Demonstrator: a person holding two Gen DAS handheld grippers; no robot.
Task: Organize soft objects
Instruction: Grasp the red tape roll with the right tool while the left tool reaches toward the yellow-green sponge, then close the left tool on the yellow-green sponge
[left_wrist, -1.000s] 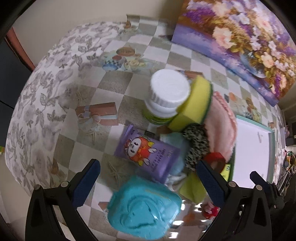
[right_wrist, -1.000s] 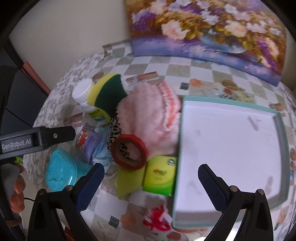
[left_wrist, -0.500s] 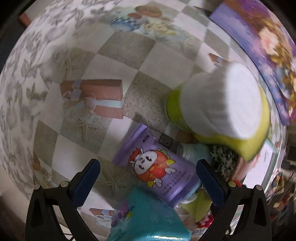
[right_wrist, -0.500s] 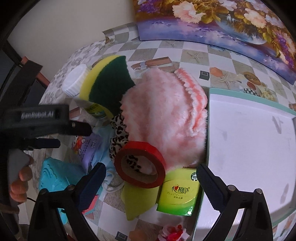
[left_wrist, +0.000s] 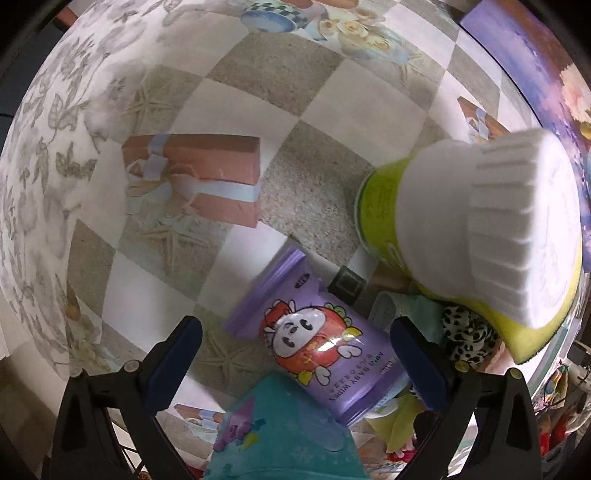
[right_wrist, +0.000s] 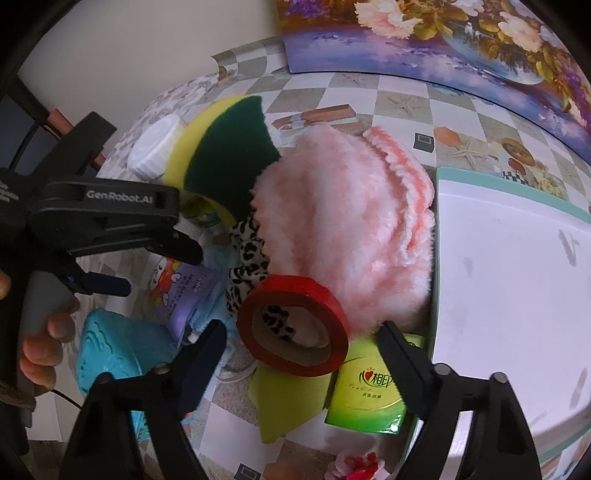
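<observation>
A pile of objects lies left of a white tray. It holds a fluffy pink cloth, a yellow-green sponge, a leopard-print scrunchie, a red tape roll, a purple baby wipes pack and a light blue cloth. My left gripper is open, its fingers either side of the wipes pack. It also shows in the right wrist view. My right gripper is open around the tape roll, just above it.
A white-capped green bottle stands close on the right of the left wrist view. A teal box, a green tissue pack and a yellow-green cloth lie at the front. A flower painting leans at the back.
Both grippers have moved down and closer to the pile. The left one now straddles the wipes pack; the right one has closed in on the red tape roll.
</observation>
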